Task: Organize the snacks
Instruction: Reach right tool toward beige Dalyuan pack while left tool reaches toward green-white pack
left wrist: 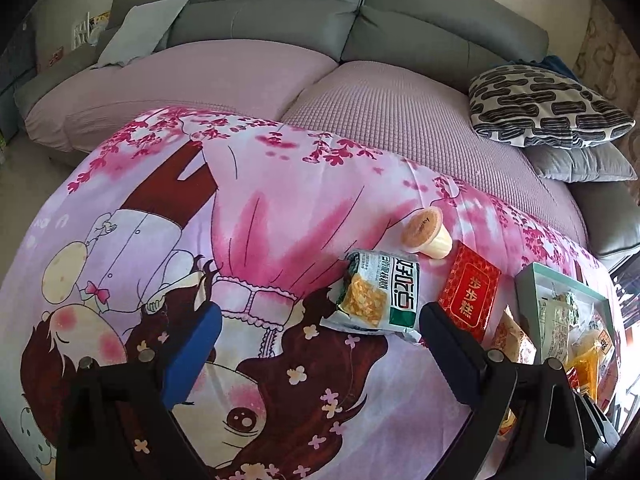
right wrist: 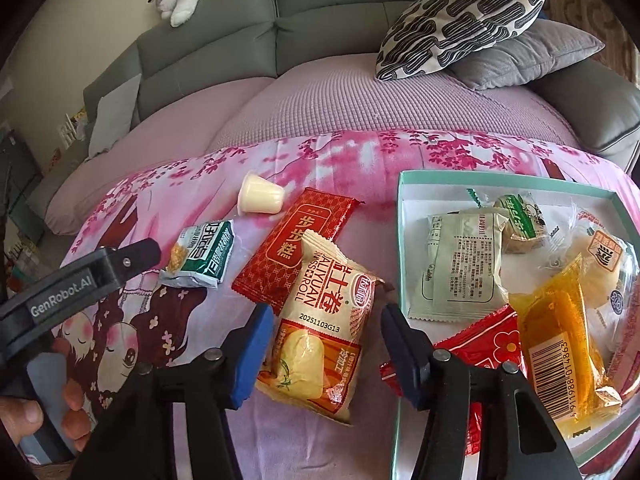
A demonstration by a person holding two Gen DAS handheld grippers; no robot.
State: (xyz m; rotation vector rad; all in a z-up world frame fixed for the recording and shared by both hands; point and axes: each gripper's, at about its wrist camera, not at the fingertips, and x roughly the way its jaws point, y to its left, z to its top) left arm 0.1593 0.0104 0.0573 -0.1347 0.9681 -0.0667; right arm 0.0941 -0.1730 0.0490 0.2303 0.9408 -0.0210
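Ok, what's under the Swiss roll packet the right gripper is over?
The Swiss roll packet overlaps the near end of the red cake packet; the rest rests on the pink cloth. Anything beneath its middle is covered.

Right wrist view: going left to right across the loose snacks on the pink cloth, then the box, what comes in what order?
Green-white packet → pudding cup → Swiss roll packet → teal box.
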